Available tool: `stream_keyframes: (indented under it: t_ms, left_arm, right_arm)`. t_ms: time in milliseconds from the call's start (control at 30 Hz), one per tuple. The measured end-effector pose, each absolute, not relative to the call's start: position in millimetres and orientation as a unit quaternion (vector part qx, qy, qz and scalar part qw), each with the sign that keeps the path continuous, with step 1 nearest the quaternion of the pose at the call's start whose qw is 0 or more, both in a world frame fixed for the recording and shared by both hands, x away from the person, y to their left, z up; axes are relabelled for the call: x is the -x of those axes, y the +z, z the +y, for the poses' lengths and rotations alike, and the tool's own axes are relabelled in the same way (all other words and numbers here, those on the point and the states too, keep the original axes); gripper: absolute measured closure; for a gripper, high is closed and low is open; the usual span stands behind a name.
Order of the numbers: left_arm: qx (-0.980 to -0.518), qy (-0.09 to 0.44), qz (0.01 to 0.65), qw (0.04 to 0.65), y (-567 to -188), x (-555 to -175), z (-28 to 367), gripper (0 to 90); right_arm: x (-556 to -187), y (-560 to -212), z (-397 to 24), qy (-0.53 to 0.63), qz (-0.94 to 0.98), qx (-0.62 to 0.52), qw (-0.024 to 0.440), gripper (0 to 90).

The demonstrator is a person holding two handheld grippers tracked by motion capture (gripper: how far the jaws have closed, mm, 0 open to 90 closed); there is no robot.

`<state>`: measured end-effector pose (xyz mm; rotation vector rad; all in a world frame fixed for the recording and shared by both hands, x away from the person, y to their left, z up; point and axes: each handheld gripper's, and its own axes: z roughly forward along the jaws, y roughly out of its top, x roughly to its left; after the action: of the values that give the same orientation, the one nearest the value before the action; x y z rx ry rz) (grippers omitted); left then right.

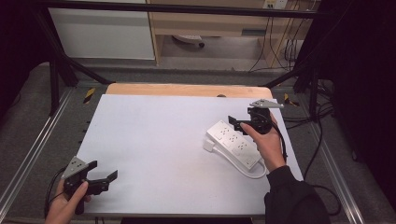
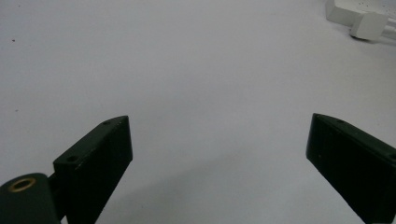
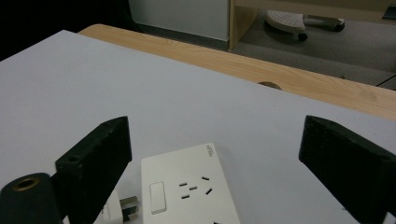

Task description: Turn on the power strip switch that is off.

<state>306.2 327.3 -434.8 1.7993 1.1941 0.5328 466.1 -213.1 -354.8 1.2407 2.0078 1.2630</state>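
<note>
Two grippers gaping wide, nothing being gripped yet.
The right gripper (image 1: 237, 122) is hovering over the power strip (image 1: 233, 143) near the desk's right edge; the left gripper (image 1: 102, 171) is idling at the front-left corner.

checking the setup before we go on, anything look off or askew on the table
Nothing stands out. The white power strip lies flat but diagonal on the white table, its plug loose beside it, unplugged. No damage or spills visible.
</note>
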Motion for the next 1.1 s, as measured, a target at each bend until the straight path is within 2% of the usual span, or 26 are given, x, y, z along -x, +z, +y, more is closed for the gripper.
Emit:
stream_keyframes:
  t_ms: [467, 867, 1100]
  left_arm:
    - [-0.728, 0.212, 0.481, 0.440, -435.4, -306.4, 326.5, 6.9]
    - [-0.730, 0.211, 0.479, 0.439, -436.1, -306.6, 325.2, 6.9]
    - [-0.730, 0.211, 0.479, 0.439, -436.1, -306.6, 325.1, 6.9]
  right_arm:
    - [-477.6, -366.3, -206.7, 0.469, 0.726, -0.457, 0.210, 22.9]
    - [-484.3, -376.5, -198.9, 0.473, 0.728, -0.455, 0.199, 46.6]
    - [-486.6, -383.0, -190.2, 0.467, 0.734, -0.452, 0.199, 55.9]
